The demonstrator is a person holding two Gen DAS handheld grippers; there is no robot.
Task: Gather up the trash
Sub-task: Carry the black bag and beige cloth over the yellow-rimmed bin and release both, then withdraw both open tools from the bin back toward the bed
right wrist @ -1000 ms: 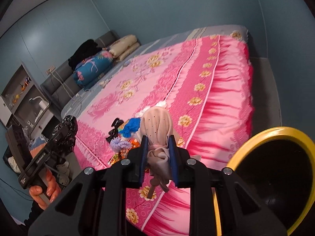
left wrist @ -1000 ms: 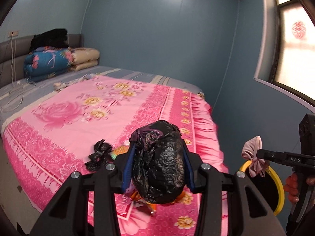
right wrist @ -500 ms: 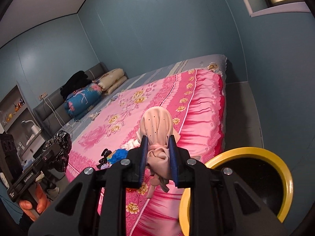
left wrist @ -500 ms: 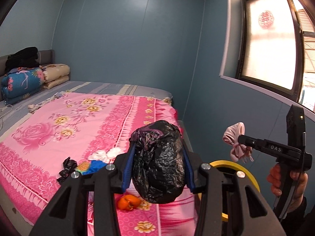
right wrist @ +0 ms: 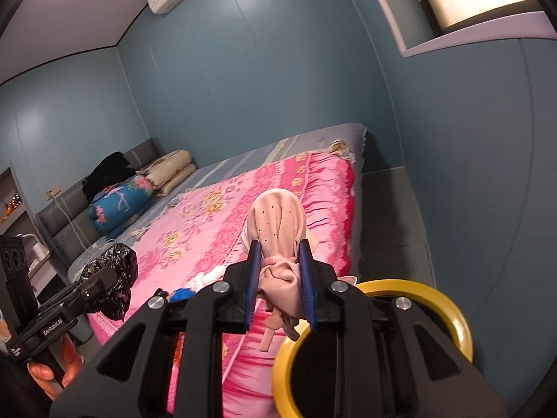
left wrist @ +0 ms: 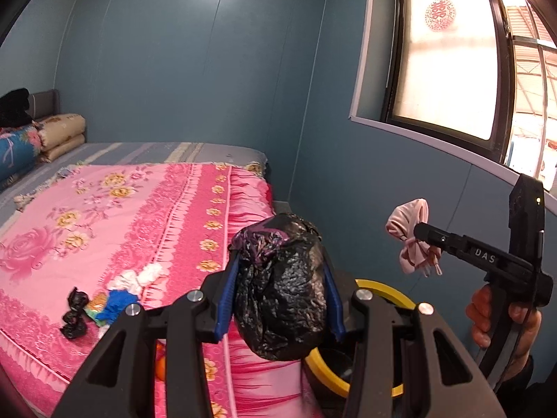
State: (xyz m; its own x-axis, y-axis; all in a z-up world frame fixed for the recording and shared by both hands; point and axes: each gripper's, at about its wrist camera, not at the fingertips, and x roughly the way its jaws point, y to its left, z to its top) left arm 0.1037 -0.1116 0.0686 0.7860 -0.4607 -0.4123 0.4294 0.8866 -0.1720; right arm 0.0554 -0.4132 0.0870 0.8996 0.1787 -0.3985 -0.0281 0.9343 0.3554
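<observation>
Both hands have swung away from the bed (left wrist: 146, 216) toward the yellow-rimmed bin (right wrist: 435, 296) beside it, so dropping looks near. The left tongs (left wrist: 280, 294) clamp a crumpled black bag (left wrist: 282, 289) above the bin's rim; the right tongs (right wrist: 280, 287) squeeze a soft pink cloth bundle (right wrist: 278, 233) over it.

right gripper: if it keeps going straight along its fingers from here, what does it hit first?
Probably the pink bedspread near the bed's foot. The right gripper, shut on the pink cloth, points over the bed; the yellow-rimmed bin sits below the line. Depth unclear.
</observation>
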